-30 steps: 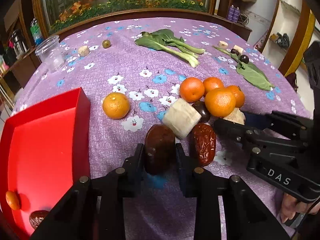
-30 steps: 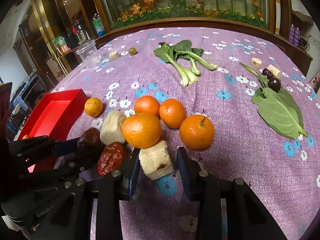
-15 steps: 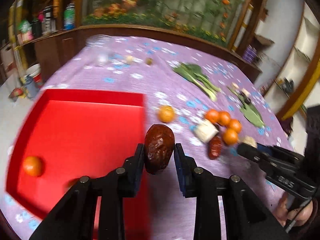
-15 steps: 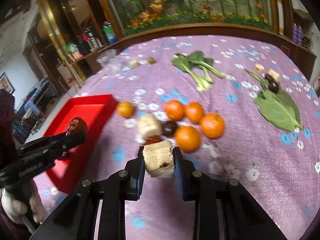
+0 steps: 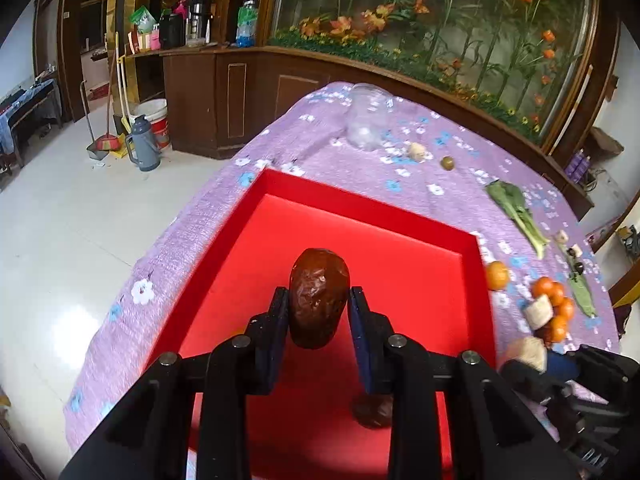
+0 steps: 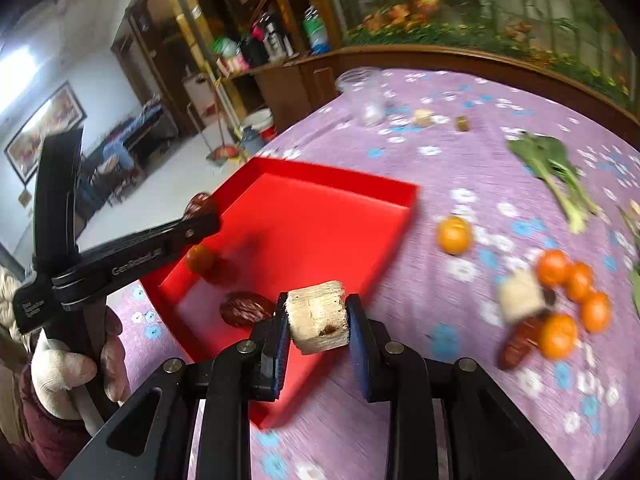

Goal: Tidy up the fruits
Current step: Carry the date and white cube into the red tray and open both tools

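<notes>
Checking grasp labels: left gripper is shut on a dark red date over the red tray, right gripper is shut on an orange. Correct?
Not quite. The left gripper does hold the dark red date over the red tray, but the right gripper grips a pale cut chunk, not an orange; the right wrist view shows it.
</notes>
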